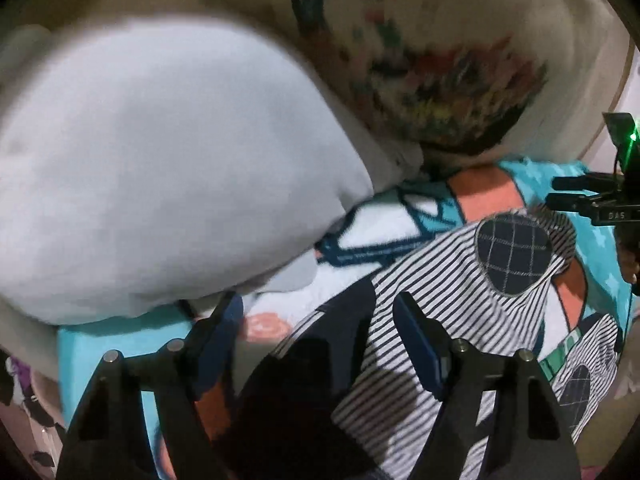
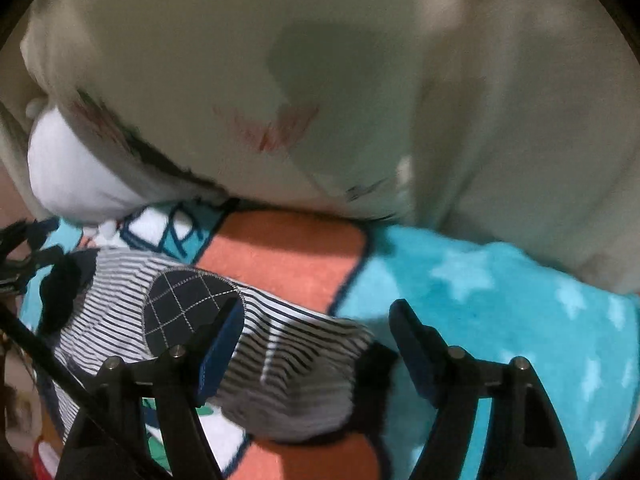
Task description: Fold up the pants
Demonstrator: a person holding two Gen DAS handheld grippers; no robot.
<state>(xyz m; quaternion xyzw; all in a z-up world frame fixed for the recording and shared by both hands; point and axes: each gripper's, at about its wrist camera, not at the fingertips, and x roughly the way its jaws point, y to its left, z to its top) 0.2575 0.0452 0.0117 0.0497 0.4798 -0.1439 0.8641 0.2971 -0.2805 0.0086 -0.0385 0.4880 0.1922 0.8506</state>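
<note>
Left gripper [image 1: 320, 312]: nearest the left wrist camera, fingers spread, pointing down over the pants; nothing was pinched, and the striped cloth lay under the gap.
Right gripper [image 2: 316, 320]: nearest the right wrist camera, fingers spread either side of a striped end of the pants; the pads did not press on it as far as the blur allowed telling.
Pants [image 1: 460, 280]: black-and-white striped, with dark checked oval patches [image 1: 516, 252]; they lay on the blanket, running from near left to far right in the left view.
Blanket [image 2: 500, 300]: turquoise with pale stars, plus orange and white panels, spread under the pants.
White pillow [image 1: 160, 168]: far left of the pants, resting on the blanket.
Cream pillow [image 1: 440, 80]: farther back, printed with a blurred multicoloured pattern.
Blur: both views were smeared, so fine detail could not be read.
</note>
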